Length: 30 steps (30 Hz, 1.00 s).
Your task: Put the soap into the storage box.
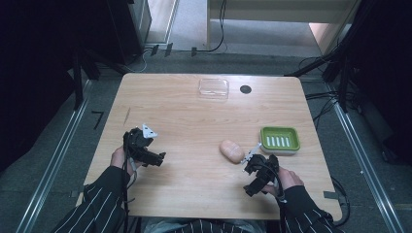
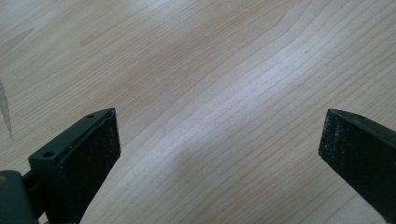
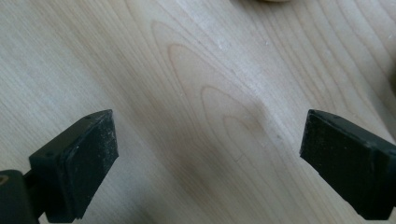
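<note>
Hovering low over the wooden surface (image 1: 194, 121), both claws sit with their jaws spread wide and nothing between them. The right claw (image 1: 250, 156) is just beside the pale oval soap bar (image 1: 231, 150), which lies near the middle of the surface, a little left of the green soap dish (image 1: 280, 139). The dish is ribbed in white and stands near the right edge, apart from the bar. The left claw (image 1: 160, 156) waits well away on the left side, released, over bare wood; in its own view the black pads (image 2: 93, 158) frame only grain.

In the right gripper view, a sliver of something pale peeks in at the top edge, probably the bar, so the jaws are not yet around it.

What could go wrong? My read is that the bar is smooth and rounded, so a pinch off its middle may squirt it sideways across the wood. Coming in from the side could also nudge it away, or push it against the dish and shift that too. A clear plastic lid or box (image 1: 213, 88) lies at the far edge beside a dark round hole (image 1: 245, 89), both well clear of the action.

As for writing: no brand, label or lettering can be read on anything here.
</note>
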Each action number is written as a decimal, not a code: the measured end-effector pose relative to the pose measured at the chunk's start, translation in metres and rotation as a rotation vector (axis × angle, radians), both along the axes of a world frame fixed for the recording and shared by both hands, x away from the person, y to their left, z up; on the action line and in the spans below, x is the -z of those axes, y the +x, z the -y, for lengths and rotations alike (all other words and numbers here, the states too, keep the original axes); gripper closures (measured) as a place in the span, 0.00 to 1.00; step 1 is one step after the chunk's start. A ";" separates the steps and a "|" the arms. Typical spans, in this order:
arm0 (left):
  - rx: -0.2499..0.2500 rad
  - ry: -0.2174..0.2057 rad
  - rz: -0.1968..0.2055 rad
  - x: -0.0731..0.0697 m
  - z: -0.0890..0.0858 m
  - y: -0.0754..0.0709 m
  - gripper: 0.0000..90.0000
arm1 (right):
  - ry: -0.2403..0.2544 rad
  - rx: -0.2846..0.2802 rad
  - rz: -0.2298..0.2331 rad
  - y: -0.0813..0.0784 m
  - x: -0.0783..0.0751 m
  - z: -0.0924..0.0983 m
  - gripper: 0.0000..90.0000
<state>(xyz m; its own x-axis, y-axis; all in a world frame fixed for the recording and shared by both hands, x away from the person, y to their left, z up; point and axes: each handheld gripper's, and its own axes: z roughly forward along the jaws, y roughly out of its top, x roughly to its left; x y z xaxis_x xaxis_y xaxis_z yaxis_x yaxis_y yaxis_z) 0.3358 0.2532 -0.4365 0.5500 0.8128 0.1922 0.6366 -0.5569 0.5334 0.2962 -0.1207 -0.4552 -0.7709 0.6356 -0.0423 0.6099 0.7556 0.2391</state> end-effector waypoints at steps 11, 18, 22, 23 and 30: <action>0.004 0.001 0.004 -0.002 0.002 -0.001 0.00 | 0.021 0.011 0.042 0.001 -0.005 -0.002 0.04; 0.000 0.011 0.007 -0.001 0.001 -0.002 0.00 | 0.043 -0.005 0.061 0.010 -0.009 -0.012 0.04; -0.011 0.015 0.012 -0.003 0.000 -0.004 0.00 | 0.041 -0.019 0.066 0.015 -0.010 -0.018 0.03; -0.011 0.015 0.012 -0.003 0.000 -0.004 0.00 | 0.041 -0.020 0.068 0.016 -0.010 -0.019 0.03; -0.013 0.023 0.011 -0.002 0.001 -0.004 0.00 | 0.055 -0.028 0.068 0.024 -0.012 -0.024 0.03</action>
<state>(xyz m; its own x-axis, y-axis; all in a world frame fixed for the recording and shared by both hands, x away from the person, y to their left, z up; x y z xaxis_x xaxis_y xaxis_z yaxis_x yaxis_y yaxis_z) 0.3320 0.2521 -0.4346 0.5367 0.8153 0.2172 0.6382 -0.5607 0.5277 0.3204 -0.0966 -0.4432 -0.7850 0.6165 -0.0605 0.5695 0.7567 0.3211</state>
